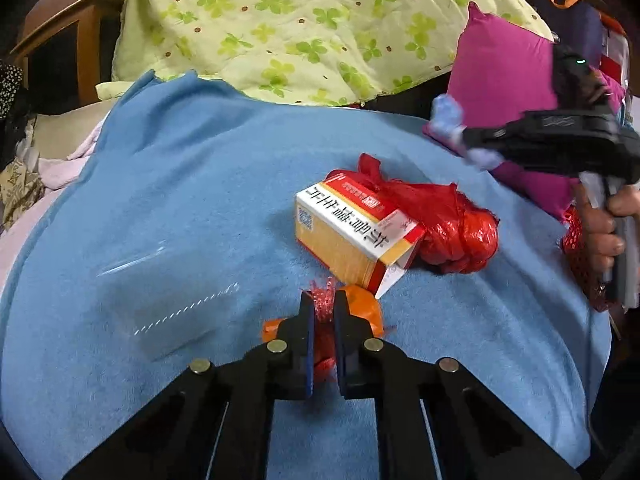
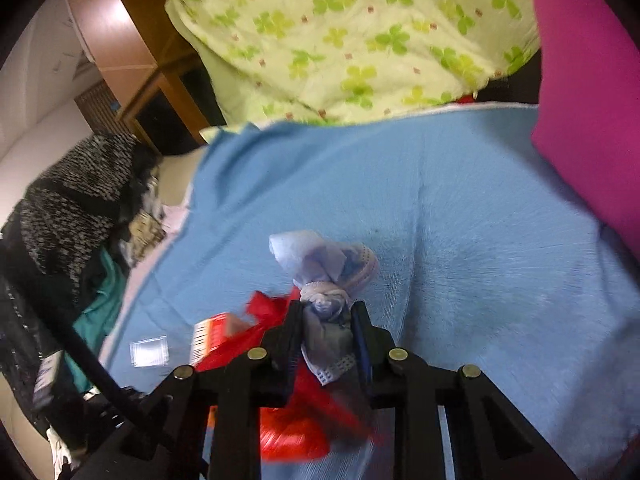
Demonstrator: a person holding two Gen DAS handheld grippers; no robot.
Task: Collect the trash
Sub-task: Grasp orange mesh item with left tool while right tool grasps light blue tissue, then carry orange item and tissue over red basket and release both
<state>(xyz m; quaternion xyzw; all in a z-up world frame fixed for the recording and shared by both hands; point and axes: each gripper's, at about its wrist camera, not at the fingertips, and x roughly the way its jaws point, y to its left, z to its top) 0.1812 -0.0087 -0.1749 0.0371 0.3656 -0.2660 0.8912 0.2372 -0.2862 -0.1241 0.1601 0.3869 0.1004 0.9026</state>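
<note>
Left hand-held gripper (image 1: 323, 306): clamps red mesh (image 1: 323, 300) over blue blanket (image 1: 200, 200).
Right hand-held gripper (image 2: 326, 312): pinches knotted mask (image 2: 320, 264).
Left view only: box (image 1: 352, 232), long axis diagonal, open flap nearest, touching red bag (image 1: 456, 232).

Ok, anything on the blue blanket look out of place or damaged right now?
Yes: the medicine box lies tilted with an end flap open, leaning against the knotted red bag. A clear plastic piece lies flat on the blue blanket, easily missed.

right gripper (image 2: 326, 320) jaws clamp a knotted pale-blue face mask (image 2: 324, 276) above the blue blanket (image 2: 480, 240).
</note>
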